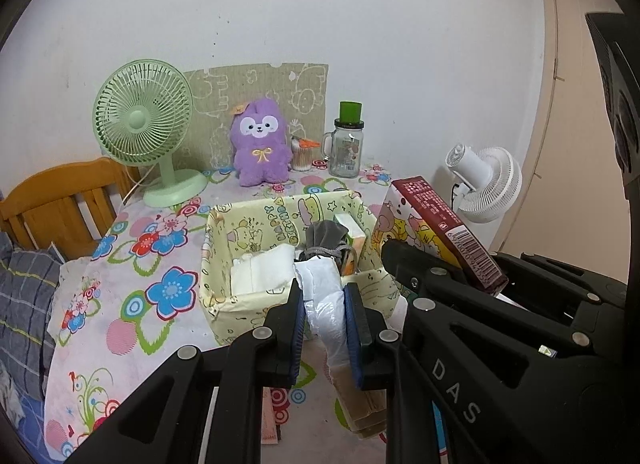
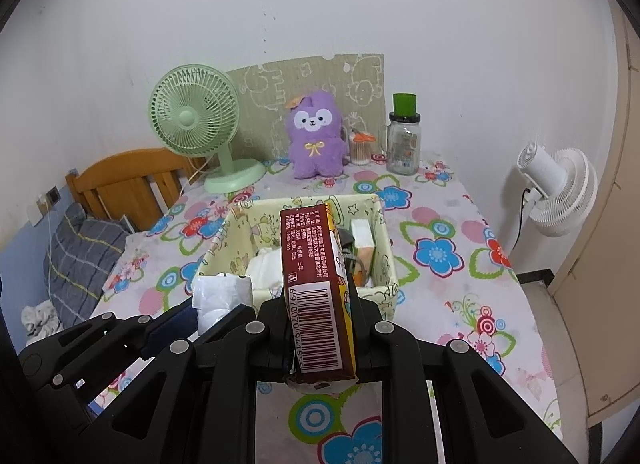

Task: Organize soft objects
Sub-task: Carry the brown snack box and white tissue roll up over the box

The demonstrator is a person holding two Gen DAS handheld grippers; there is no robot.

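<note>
While bin point(image 1: 224, 304) fills, plush point(image 1: 261, 144) waits.

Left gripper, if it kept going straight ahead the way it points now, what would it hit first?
Probably the yellow fabric storage box: the left gripper, shut on a white plastic-wrapped pack, points at its near rim. Depth is unclear, so it might pass over onto the folded white cloth inside.
</note>
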